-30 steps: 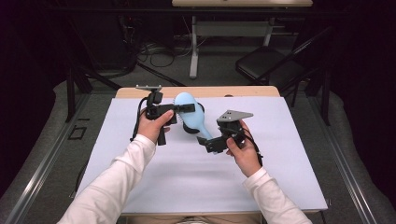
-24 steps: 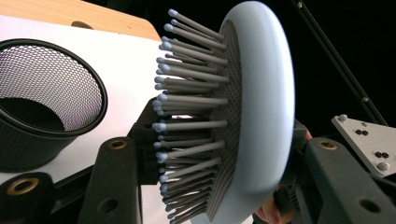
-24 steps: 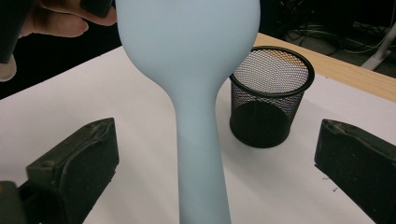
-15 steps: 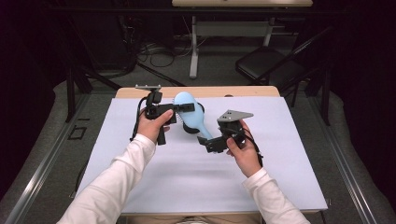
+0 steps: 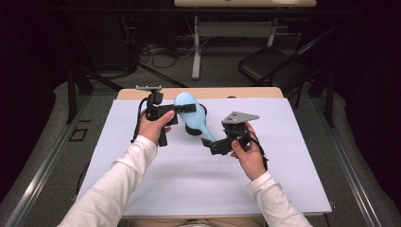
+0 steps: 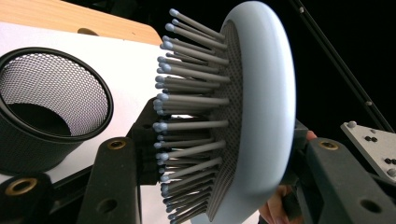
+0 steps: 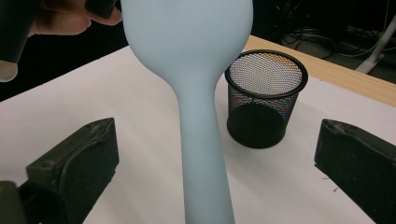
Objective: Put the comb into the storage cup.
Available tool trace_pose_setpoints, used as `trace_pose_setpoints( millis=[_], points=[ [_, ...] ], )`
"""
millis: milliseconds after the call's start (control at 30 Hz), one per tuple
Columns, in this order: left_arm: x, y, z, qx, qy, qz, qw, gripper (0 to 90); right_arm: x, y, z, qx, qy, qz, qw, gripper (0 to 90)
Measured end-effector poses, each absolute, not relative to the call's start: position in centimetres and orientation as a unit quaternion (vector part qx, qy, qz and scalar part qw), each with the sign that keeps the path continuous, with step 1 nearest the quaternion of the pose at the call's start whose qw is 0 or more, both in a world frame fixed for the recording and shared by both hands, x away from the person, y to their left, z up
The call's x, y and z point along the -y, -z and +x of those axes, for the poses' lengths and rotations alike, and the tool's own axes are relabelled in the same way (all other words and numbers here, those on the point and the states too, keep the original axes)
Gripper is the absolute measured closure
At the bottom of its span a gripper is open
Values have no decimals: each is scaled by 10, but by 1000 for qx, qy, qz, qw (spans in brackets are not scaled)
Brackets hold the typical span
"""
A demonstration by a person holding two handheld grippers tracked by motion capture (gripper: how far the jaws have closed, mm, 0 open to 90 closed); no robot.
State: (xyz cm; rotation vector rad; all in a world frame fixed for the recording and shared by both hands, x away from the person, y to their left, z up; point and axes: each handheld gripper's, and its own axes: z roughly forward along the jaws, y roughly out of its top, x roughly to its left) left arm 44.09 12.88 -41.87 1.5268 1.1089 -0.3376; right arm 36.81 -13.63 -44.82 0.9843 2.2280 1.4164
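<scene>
A light blue hairbrush (image 5: 185, 103) hangs over the white table sheet (image 5: 189, 184), head toward the back and handle slanting to the front right. My left gripper (image 5: 188, 108) is shut on the brush head (image 6: 261, 93), one jaw on its smooth back and the other at the grey bristles. My right gripper (image 5: 211, 143) is open at the handle's end; in the right gripper view the handle (image 7: 203, 140) stands between the two wide-apart jaws of that gripper (image 7: 215, 163) without touching them. A black mesh cup (image 7: 264, 102) stands upright just behind the brush.
The mesh cup (image 6: 46, 107) stands near the table's wooden back edge (image 5: 255, 93). A dark chair (image 5: 269, 66) and a desk frame with cables stand on the floor beyond the table. White sheet stretches wide at the front and on both sides.
</scene>
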Motion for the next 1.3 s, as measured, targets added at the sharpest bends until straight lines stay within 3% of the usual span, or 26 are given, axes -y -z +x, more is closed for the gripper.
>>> trace_pose_setpoints(
  millis=[433,1300],
  points=[
    [-139,416,444,-478,137,639,587,493,144,448,367,-775,-503,350,156,0],
    [-156,405,454,-491,55,630,599,491,145,450,365,-772,-507,354,148,0]
  ],
)
